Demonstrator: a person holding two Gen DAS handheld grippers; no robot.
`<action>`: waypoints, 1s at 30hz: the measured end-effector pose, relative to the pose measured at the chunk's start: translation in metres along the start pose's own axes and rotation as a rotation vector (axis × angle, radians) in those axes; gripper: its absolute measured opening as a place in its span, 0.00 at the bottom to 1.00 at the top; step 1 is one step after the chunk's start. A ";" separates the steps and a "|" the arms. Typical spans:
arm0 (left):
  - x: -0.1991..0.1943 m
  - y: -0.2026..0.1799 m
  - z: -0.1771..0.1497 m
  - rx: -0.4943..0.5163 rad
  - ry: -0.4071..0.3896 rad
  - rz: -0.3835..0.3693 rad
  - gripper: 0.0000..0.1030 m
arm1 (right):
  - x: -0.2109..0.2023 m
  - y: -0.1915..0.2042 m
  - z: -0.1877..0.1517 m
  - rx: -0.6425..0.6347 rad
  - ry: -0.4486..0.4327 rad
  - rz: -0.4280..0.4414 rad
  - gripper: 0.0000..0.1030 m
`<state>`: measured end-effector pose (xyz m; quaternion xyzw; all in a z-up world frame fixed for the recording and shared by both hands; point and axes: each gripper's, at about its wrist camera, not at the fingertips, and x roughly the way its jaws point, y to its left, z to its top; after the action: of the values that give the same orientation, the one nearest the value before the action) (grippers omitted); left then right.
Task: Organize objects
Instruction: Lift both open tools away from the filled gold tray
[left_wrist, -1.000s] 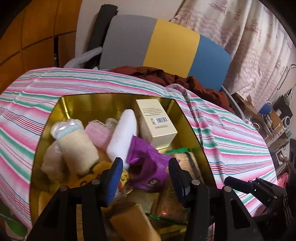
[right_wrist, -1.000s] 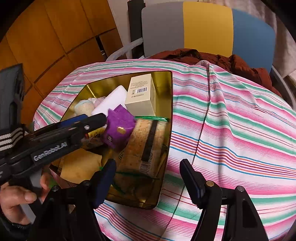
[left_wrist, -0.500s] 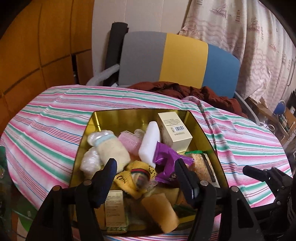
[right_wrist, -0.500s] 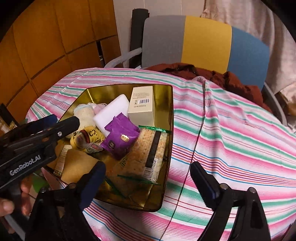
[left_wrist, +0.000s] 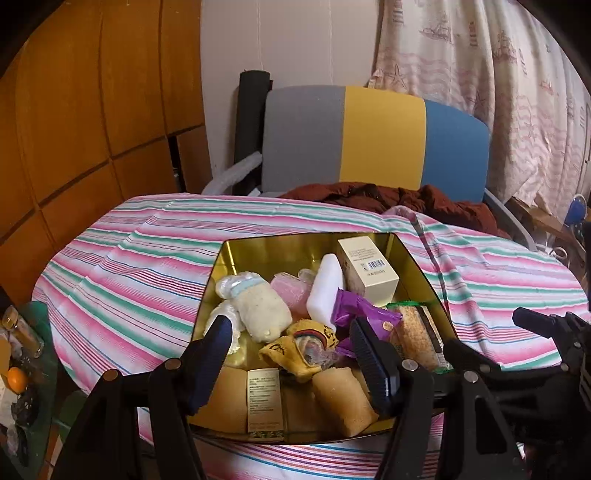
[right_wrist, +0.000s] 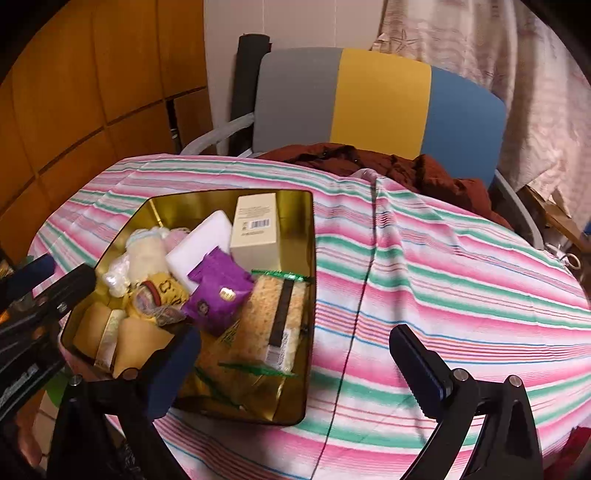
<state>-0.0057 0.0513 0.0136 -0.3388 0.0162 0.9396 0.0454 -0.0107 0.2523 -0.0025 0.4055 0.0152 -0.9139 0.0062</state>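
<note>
Both claws have pulled back from the full gold tin (left_wrist: 229, 254).

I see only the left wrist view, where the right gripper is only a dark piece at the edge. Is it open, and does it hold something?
Observer: The right gripper is open and holds nothing.
Operator: Where are its two fingers now?
Observer: One finger is over the near end of the gold tin; the other is over the striped cloth, outside the tin.
</note>
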 end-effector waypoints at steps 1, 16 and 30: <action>-0.002 0.001 0.000 -0.010 -0.002 0.001 0.65 | 0.001 -0.001 0.002 0.007 -0.005 -0.010 0.99; -0.016 0.033 -0.009 -0.079 -0.048 0.071 0.65 | -0.021 0.007 -0.004 0.062 -0.127 -0.091 1.00; 0.002 0.037 -0.018 -0.177 0.036 0.021 0.61 | -0.011 0.010 -0.010 0.058 -0.093 -0.068 1.00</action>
<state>0.0009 0.0132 -0.0014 -0.3583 -0.0626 0.9315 0.0053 0.0037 0.2426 -0.0013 0.3619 0.0024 -0.9315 -0.0360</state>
